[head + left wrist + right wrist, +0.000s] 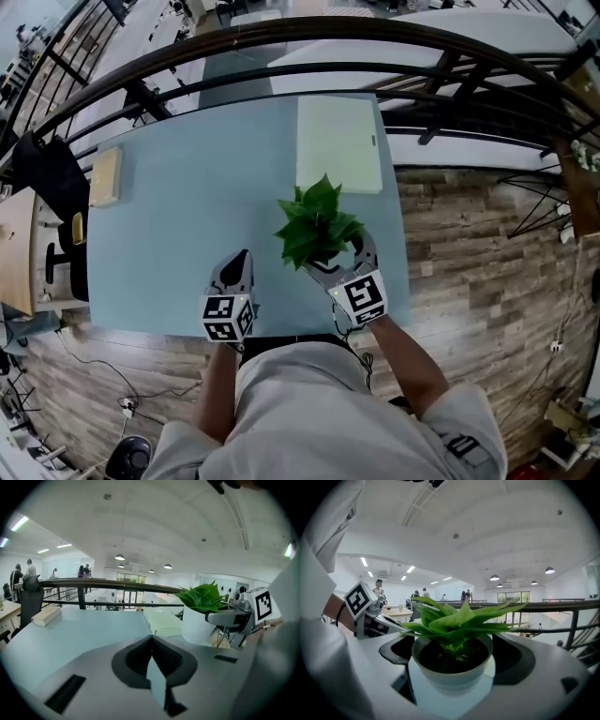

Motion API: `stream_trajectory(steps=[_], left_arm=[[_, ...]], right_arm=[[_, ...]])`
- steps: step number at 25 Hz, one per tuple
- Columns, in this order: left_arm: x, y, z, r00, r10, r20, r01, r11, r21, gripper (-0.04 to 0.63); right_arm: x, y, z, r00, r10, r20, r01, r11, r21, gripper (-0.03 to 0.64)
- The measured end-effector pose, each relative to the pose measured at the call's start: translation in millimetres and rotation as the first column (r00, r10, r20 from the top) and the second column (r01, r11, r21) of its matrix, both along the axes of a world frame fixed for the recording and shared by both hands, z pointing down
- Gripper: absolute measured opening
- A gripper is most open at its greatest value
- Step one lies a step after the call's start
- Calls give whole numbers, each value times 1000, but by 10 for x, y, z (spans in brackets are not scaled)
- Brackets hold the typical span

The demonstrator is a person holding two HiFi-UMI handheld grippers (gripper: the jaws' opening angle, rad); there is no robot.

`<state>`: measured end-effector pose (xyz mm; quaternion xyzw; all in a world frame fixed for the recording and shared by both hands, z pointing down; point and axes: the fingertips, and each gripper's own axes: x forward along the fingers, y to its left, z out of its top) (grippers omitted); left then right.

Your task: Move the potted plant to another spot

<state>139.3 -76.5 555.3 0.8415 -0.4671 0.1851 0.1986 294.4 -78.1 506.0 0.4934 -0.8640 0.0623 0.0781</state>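
A potted plant (317, 223) with broad green leaves in a white pot (451, 671) stands near the front right of the light blue table (187, 206). My right gripper (339, 262) is shut on the pot, with one jaw pressed against each side of it. In the right gripper view the pot fills the space between the jaws. I cannot tell whether the pot rests on the table or hangs just above it. My left gripper (240, 265) is shut and holds nothing, a short way left of the plant and low over the table. From the left gripper view, the plant (201, 613) is to the right.
A pale green flat board (337, 143) lies at the table's far right. A wooden block (105, 175) sits on the left edge. A dark railing (281, 56) curves behind the table. Wooden floor (469, 262) lies to the right, an office chair (66, 253) to the left.
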Motion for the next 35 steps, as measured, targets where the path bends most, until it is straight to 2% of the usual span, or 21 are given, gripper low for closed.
stream_trajectory(steps=[5,11,23,28,32,35], left_arm=[[-139,145,-126,999,-54,5,54,998,29,11],[-527,382,-226,989,-148,23,147,988,40,11],[-1802,948,-482,958,-288,-16,288,954,84,11],[-2448,1340,-559,930,-359,-84,366,926,90,11],[-2914,1581,-623,928,-360,-98,370,922,113,11],[-3096,1676,-627,925,-357,-129,371,923,105,11]], right_arm=[[-111,26,-106,999,-39,7,39,999,31,514],[-442,164,-148,992,-122,0,122,992,41,514],[-1735,459,-387,967,-254,4,253,966,45,514],[-2364,689,-442,956,-292,11,291,955,46,514],[-2914,887,-509,954,-298,21,296,954,51,514],[-3141,962,-542,954,-299,28,297,953,52,514]])
